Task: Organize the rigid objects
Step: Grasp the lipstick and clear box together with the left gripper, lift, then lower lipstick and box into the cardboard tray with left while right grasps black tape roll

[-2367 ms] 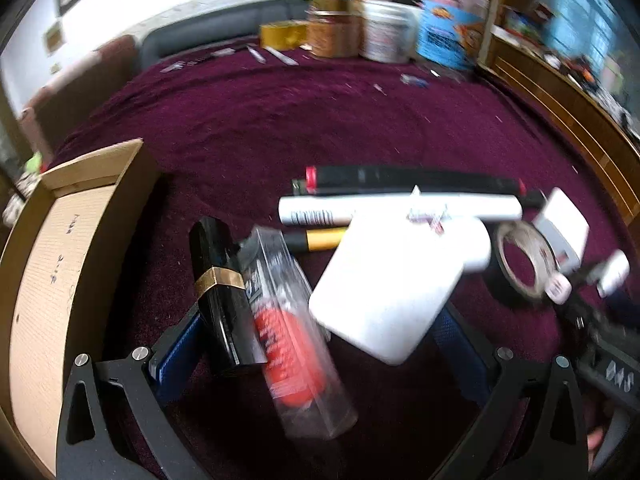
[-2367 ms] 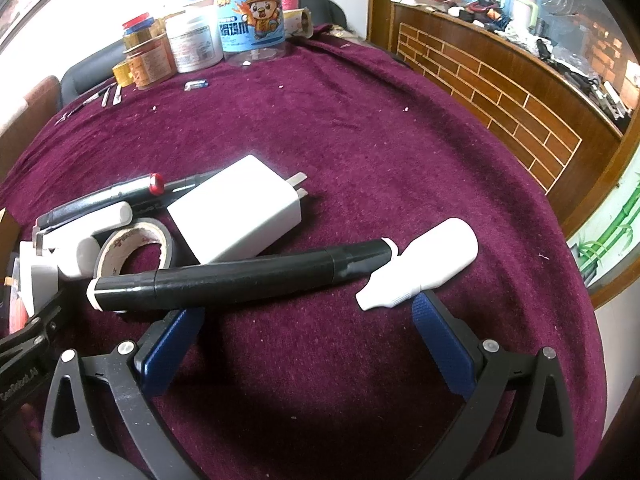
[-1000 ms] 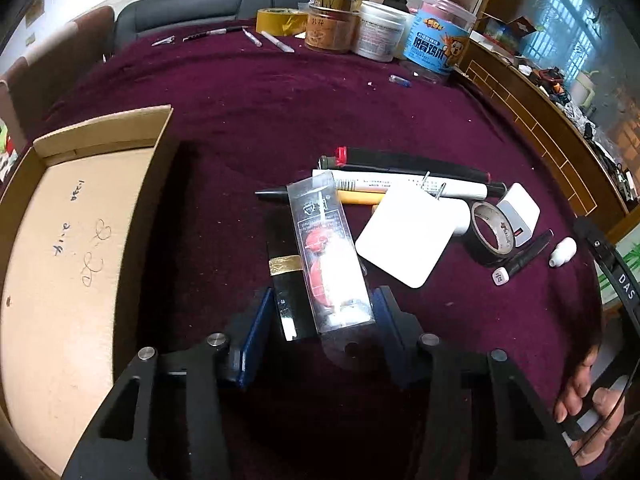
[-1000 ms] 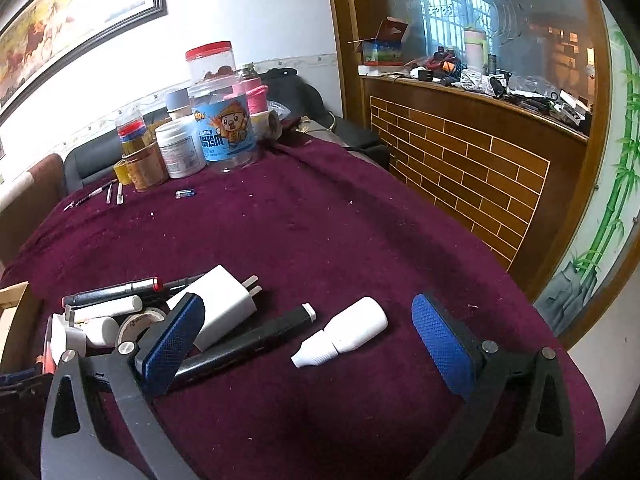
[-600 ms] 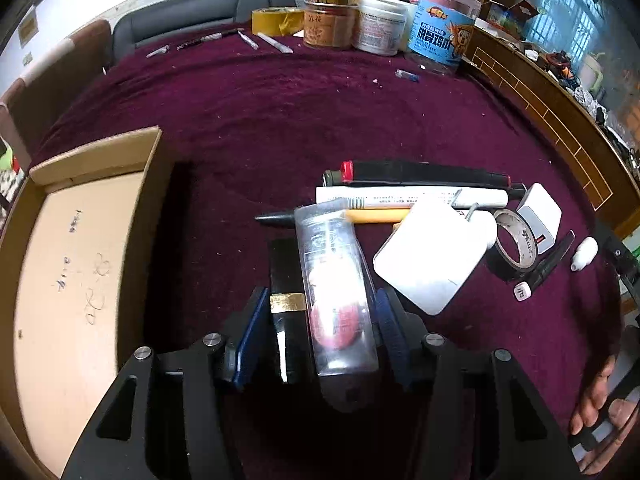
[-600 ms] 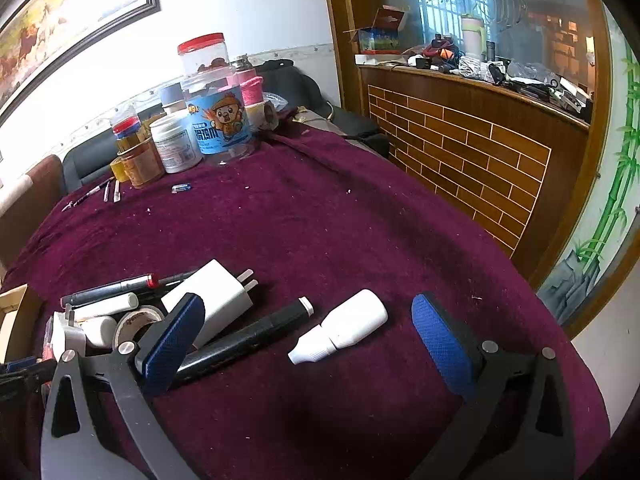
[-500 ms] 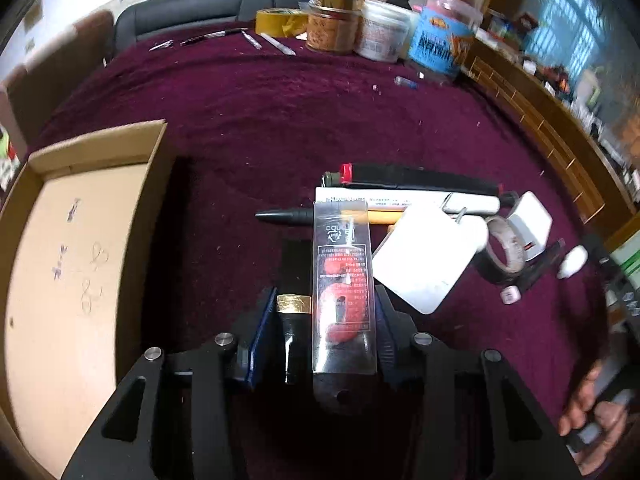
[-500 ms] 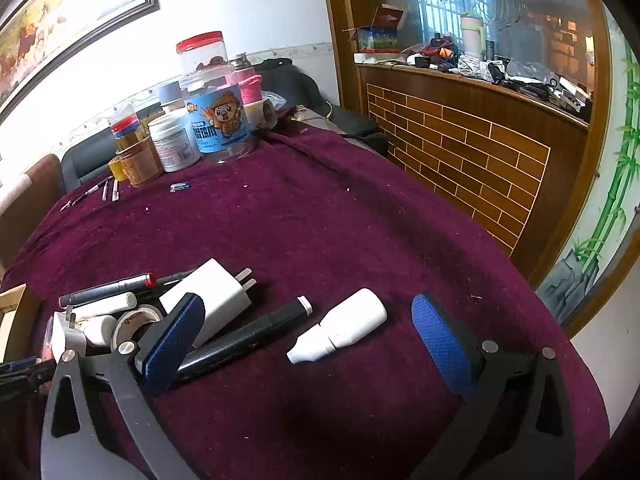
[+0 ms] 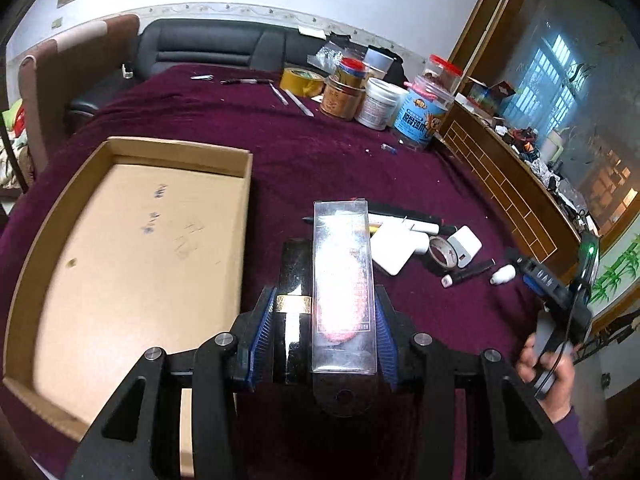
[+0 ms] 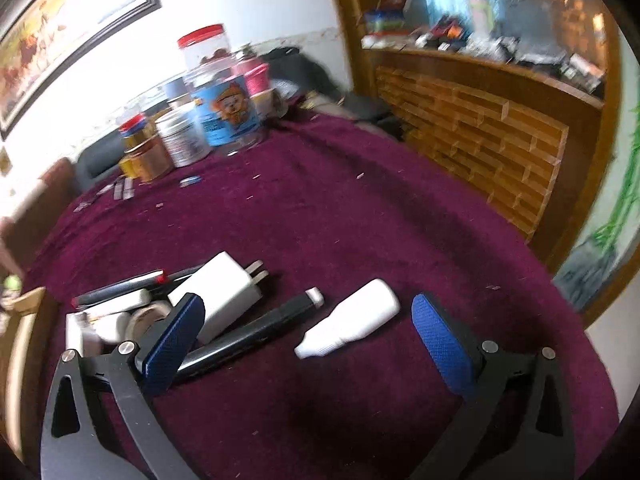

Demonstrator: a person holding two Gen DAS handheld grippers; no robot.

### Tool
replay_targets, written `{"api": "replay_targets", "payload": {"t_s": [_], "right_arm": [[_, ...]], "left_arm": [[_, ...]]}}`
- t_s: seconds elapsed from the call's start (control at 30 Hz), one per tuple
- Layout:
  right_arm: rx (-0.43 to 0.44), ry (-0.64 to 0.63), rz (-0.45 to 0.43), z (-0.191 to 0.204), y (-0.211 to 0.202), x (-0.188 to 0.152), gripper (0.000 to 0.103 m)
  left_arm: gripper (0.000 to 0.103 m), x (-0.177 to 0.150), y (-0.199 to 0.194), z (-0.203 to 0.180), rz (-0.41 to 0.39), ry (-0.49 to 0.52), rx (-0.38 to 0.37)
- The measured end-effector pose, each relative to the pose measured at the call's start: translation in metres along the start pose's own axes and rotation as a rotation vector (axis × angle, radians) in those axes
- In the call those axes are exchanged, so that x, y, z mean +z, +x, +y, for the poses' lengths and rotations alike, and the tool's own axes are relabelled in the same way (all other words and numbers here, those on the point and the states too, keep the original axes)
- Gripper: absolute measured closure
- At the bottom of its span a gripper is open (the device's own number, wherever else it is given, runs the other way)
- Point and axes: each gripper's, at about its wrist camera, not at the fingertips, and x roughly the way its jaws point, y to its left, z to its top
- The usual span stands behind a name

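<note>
My left gripper (image 9: 325, 330) is shut on two things side by side: a clear plastic box with a red item inside (image 9: 342, 280) and a black bar with a gold band (image 9: 295, 292). It holds them above the maroon tablecloth, just right of an open cardboard box (image 9: 132, 256). My right gripper (image 10: 310, 328) is open and empty, above a white dropper bottle (image 10: 352, 326) and a black marker (image 10: 248, 336). A white plug charger (image 10: 224, 296), a tape roll (image 10: 142, 318) and pens (image 10: 120, 282) lie to its left.
Jars and tubs (image 9: 384, 100) and a yellow tape roll (image 9: 302, 82) stand at the table's far edge. A brick-patterned wooden counter (image 10: 492, 132) runs along the right. The pile of loose items also shows in the left wrist view (image 9: 424, 240). A black sofa (image 9: 224, 48) is behind.
My left gripper closed on the clear box and black bar, lifted them off the cloth and moved left toward the cardboard box. My right gripper rose away from the marker and bottle.
</note>
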Motion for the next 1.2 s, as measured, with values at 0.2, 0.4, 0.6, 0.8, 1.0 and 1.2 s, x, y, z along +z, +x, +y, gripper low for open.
{"api": "replay_targets", "payload": {"t_s": [0.2, 0.4, 0.6, 0.8, 1.0, 1.2], "right_arm": [[0.154, 0.069, 0.104, -0.011, -0.013, 0.014, 0.011], [0.169, 0.016, 0.212, 0.021, -0.002, 0.008, 0.049], [0.251, -0.212, 0.250, 0.099, 0.011, 0.001, 0.049], [0.156, -0.479, 0.277, 0.151, 0.034, -0.026, 0.065], [0.101, -0.534, 0.291, 0.151, 0.047, -0.033, 0.093], [0.156, -0.449, 0.261, 0.137, 0.021, -0.020, 0.098]], "left_arm": [[0.063, -0.011, -0.013, 0.014, -0.013, -0.029, -0.027], [0.063, -0.019, -0.015, 0.014, -0.023, -0.023, -0.035], [0.063, -0.026, -0.025, 0.027, -0.034, -0.038, -0.021], [0.063, -0.031, -0.027, 0.047, -0.028, -0.071, 0.002], [0.063, -0.034, -0.029, 0.061, -0.028, -0.095, 0.001], [0.063, -0.017, -0.034, 0.079, -0.042, -0.118, 0.019]]}}
